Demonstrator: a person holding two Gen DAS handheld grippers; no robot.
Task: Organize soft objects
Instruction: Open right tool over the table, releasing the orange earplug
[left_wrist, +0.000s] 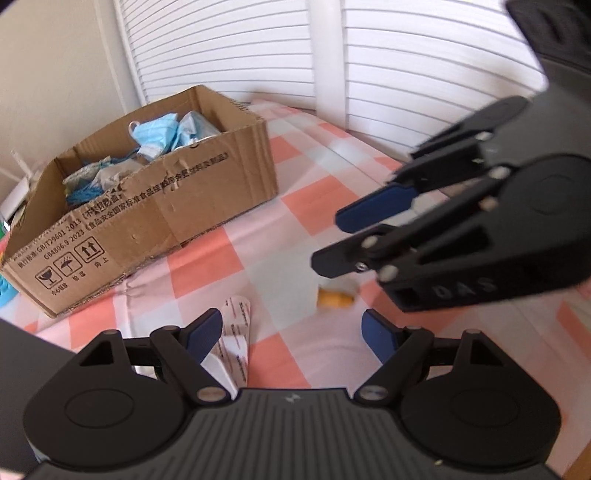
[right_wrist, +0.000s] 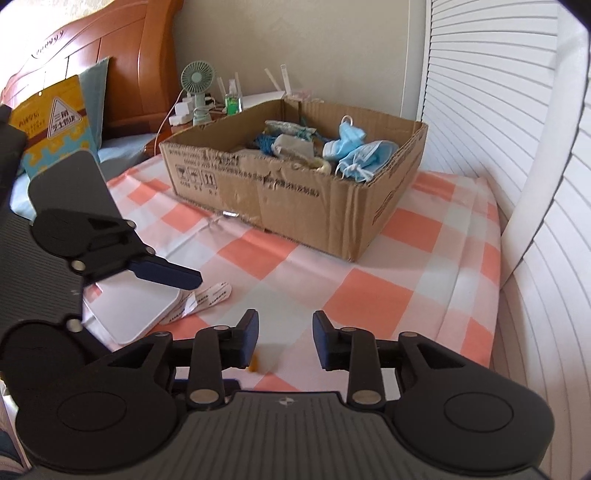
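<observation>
A cardboard box (left_wrist: 207, 206) stands on the checked bed and holds blue face masks (left_wrist: 162, 136) and other soft items; it also shows in the right wrist view (right_wrist: 332, 206), with the masks (right_wrist: 354, 151) inside. A small yellow soft object (left_wrist: 334, 298) lies on the sheet under my right gripper (left_wrist: 332, 243), which is open. In the right wrist view the yellow object (right_wrist: 255, 363) sits by the left finger of my right gripper (right_wrist: 284, 341). My left gripper (left_wrist: 291, 336) is open and empty over a flat white packet (left_wrist: 236, 343).
A white flat box (right_wrist: 129, 310) and the packet (right_wrist: 207, 299) lie under my left gripper (right_wrist: 173, 277). White louvred doors (left_wrist: 406, 66) line the far side. A fan (right_wrist: 195, 85), a bottle and chargers stand on a nightstand beside the wooden headboard (right_wrist: 122, 48).
</observation>
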